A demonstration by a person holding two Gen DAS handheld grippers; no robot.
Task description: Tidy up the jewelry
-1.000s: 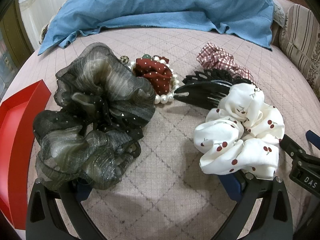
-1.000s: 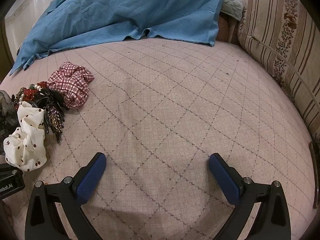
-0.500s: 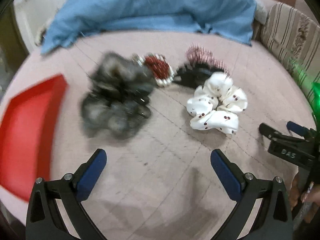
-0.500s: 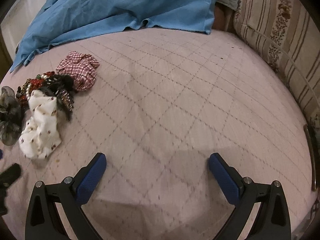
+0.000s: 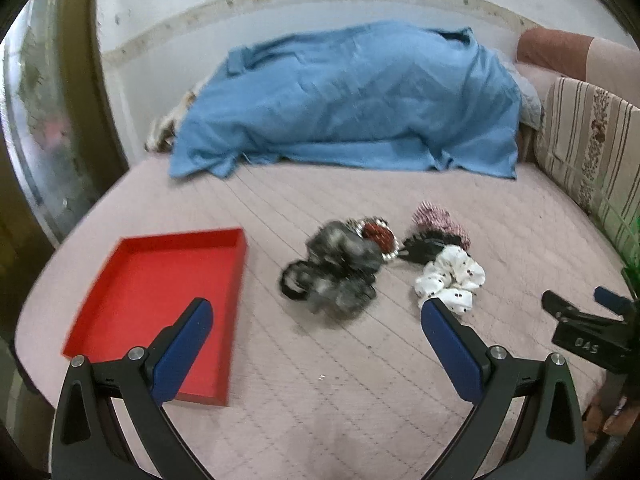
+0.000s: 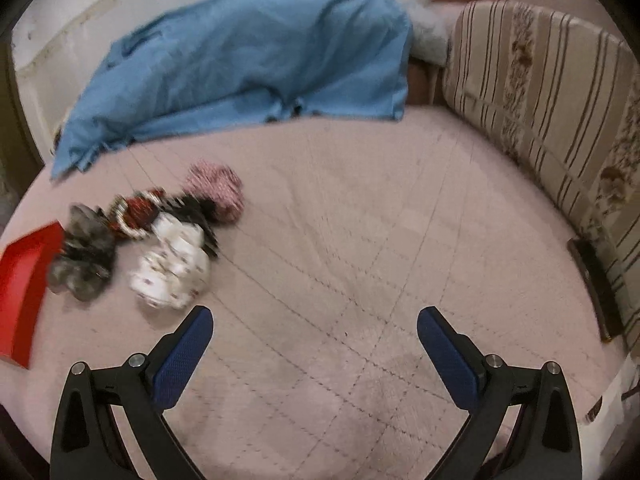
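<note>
A cluster of hair accessories lies on the pink quilted bed: a grey sheer scrunchie, a red dotted scrunchie with a pearl bracelet, a black claw clip, a plaid scrunchie and a white cherry scrunchie. A red tray sits left of them with nothing in it. My left gripper is open, raised well back from the pile. My right gripper is open over bare quilt, right of the pile, and its tip shows in the left wrist view.
A blue cloth covers a mound at the far side of the bed. A striped cushion lines the right edge. A wall runs behind, and a dark frame stands at the left.
Both grippers have pulled back and up from the bed, so the accessories look smaller and the whole red tray has come into the left wrist view. Nothing was picked up.
</note>
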